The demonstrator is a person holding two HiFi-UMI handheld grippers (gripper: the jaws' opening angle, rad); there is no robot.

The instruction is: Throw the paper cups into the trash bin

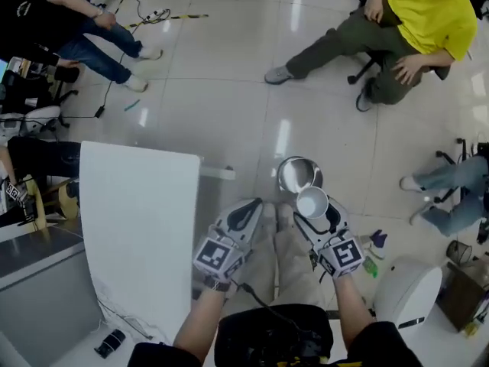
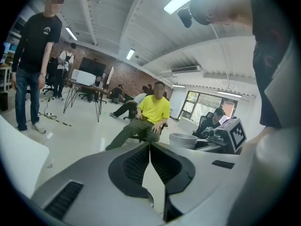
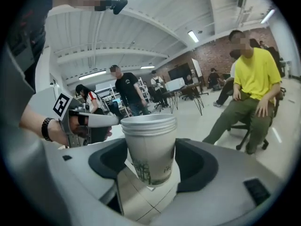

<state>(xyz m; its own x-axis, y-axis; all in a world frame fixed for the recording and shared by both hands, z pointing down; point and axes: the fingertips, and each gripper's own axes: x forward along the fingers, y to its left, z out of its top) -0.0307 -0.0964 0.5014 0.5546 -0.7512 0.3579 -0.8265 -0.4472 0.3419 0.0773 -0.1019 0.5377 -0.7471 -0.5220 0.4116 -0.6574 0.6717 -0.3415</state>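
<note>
**Inspector:** Item one, the paper cups (image 3: 153, 149). Where are they?

**Assistant:** They are nested in a stack, several rims showing at the top. The stack stands upright between the jaws of the right gripper (image 3: 151, 163), mouth up. From the head view, the cups (image 1: 312, 202) sit at the front of that gripper (image 1: 317, 214), above the floor (image 1: 229, 90).

**Inspector:** What is the jaw condition on that side?

**Assistant:** The jaws stand wide, but both pads press on the cup wall, one on each side. The stack is pinched.

**Inspector:** And the trash bin?

**Assistant:** The trash bin (image 1: 284, 168) is round and metallic, and stands on the floor. In the head view it lies at about eleven o'clock from the cups. The cups overlap its near rim in that view. I cannot tell whether they are over the opening.

**Inspector:** The other tool?

**Assistant:** The left gripper (image 1: 252, 209) is at nine o'clock from the right one, near it and not touching. In its own view the jaws (image 2: 150, 147) are pressed together at the tips with nothing between them.

**Inspector:** What about the surroundings?

**Assistant:** A white table (image 1: 137, 220) is at nine o'clock from the left gripper. A person in a yellow shirt (image 1: 424, 14) is seated at one o'clock from the bin, well apart.
</note>
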